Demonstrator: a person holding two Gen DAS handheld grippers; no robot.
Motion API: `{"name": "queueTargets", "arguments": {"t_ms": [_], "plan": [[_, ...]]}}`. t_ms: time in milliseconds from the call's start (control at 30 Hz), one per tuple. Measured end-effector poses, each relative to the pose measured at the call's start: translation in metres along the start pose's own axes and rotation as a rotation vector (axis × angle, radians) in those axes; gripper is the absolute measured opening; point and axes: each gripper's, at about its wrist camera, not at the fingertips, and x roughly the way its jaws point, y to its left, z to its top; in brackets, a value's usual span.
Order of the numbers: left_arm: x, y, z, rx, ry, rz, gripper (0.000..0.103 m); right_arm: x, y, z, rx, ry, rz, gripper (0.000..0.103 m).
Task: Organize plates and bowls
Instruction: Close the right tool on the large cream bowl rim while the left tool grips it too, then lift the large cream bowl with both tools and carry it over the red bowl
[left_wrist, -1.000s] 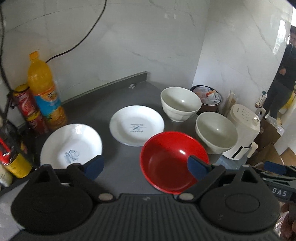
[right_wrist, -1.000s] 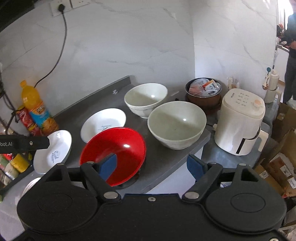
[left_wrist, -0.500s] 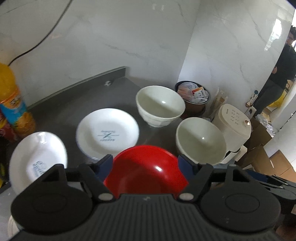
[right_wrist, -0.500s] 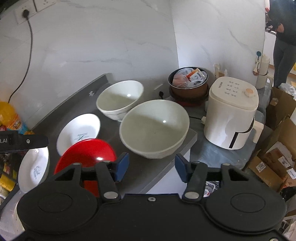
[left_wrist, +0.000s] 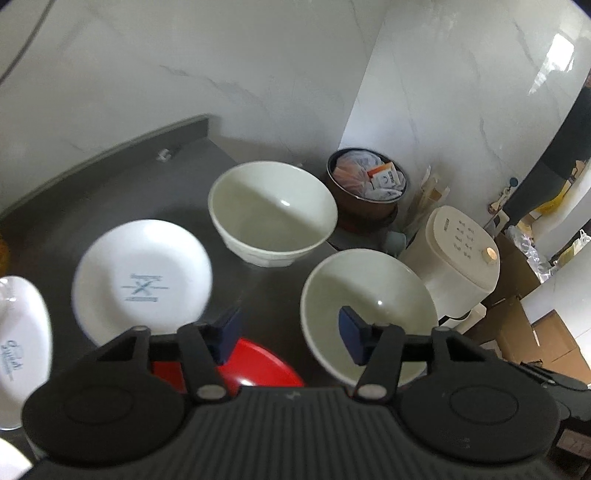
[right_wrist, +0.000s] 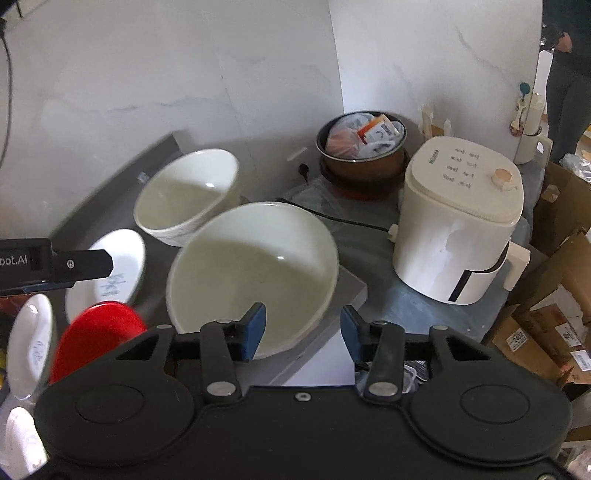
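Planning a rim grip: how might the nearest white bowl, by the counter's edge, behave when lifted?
The near white bowl looks glazed, with highlights, so probably slippery. It seems ceramic and deep: likely heavy and rigid. Near the counter edge, a slip could break it.

White marble-look walls meet in a corner ahead of the fingers, right of centre. A dark grey counter with a raised back edge runs along the wall ahead and to the left. Past the right finger, a lower grey surface holds a white appliance and a brown pot of packets. Far right, cardboard boxes sit low, and bright light glares off the wall.
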Motion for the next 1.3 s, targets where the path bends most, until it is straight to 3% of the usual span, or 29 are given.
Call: {"name": "queueTargets", "arguments": {"t_ms": [300, 433, 633, 867, 1067, 1300], "plan": [[0.053, -0.018, 0.008, 0.04, 0.085, 0.024, 0.052, 0.036, -0.017, 0.012, 0.009, 0.05, -0.003, 0.044], [0.076, -0.02, 0.009, 0.04, 0.141, 0.042, 0.038, 0.049, -0.02, 0.013, 0.023, 0.078, 0.018, 0.037], [0.098, -0.023, 0.01, 0.029, 0.195, 0.055, 0.033, 0.063, -0.018, 0.015, 0.024, 0.121, 0.04, 0.029], [0.12, -0.026, 0.011, -0.032, 0.256, 0.072, 0.017, 0.082, -0.016, 0.019, 0.008, 0.18, 0.036, 0.017], [0.124, -0.024, 0.017, -0.072, 0.262, 0.073, 0.011, 0.083, -0.015, 0.02, -0.01, 0.183, 0.017, 0.016], [0.11, -0.025, 0.022, -0.082, 0.236, 0.06, 0.011, 0.069, -0.015, 0.024, -0.01, 0.147, 0.038, 0.016]]}}
